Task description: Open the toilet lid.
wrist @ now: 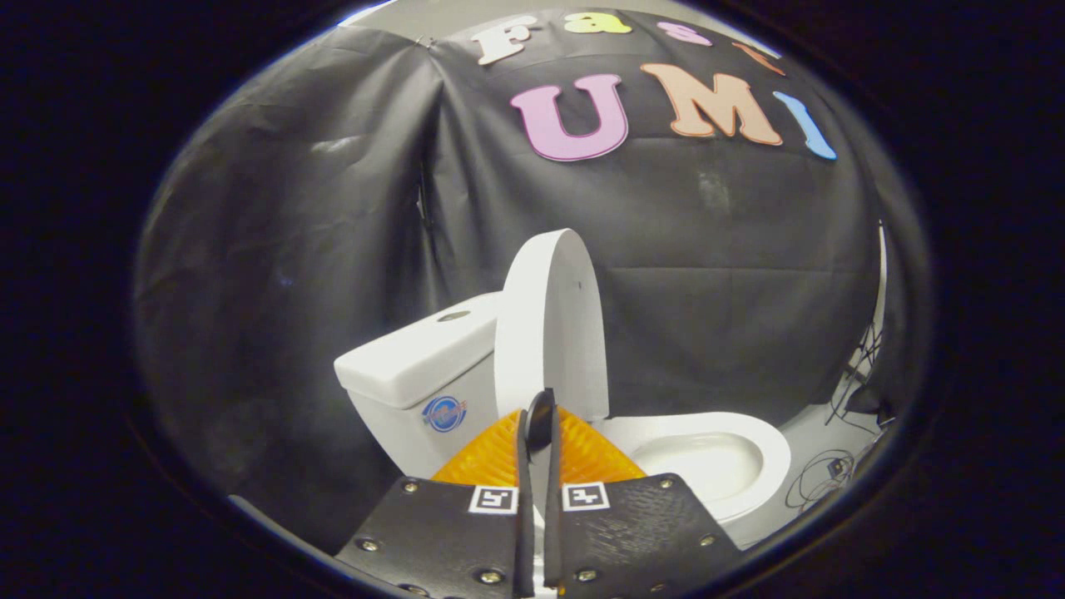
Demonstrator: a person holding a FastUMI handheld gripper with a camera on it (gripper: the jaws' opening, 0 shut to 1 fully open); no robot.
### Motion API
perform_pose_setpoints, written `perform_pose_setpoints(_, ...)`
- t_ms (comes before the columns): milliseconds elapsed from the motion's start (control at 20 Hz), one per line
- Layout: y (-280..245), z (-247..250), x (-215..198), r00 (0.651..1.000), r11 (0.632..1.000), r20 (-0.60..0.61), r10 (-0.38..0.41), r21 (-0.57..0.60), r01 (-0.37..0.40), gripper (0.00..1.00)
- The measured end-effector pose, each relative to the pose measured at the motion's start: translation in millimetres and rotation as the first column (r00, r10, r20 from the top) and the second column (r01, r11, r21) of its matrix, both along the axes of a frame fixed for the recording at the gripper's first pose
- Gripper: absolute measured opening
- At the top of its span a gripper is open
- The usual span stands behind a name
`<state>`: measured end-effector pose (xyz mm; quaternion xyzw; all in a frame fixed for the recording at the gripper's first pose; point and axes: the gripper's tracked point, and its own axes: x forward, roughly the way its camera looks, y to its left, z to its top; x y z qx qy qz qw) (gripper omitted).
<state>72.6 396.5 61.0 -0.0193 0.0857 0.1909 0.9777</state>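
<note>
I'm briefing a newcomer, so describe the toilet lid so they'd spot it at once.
Start at the white ceramic toilet in front of the black cloth wall. Between its boxy white tank and the open bowl stands the white oval lid, raised upright just beyond the shut tool. It alone is thin, flat and standing on edge.

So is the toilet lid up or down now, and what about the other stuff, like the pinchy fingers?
Toilet lid: up, standing near upright by the tank.
Toilet bowl: uncovered, open to view.
Tank: its top cover is on.
Gripper: fingers close together, just before the lid's lower edge; a grip on it cannot be told.
</note>
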Motion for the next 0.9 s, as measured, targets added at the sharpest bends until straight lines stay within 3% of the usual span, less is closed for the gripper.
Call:
perform_pose_setpoints(400, 41, -6, -4, 0.997, 0.997, 0.04, 0.058, -0.057, -0.056, 0.05)
perform_pose_setpoints(900, 59, -7, -4, 0.991, 0.99, 0.118, 0.061, -0.137, -0.045, 0.05)
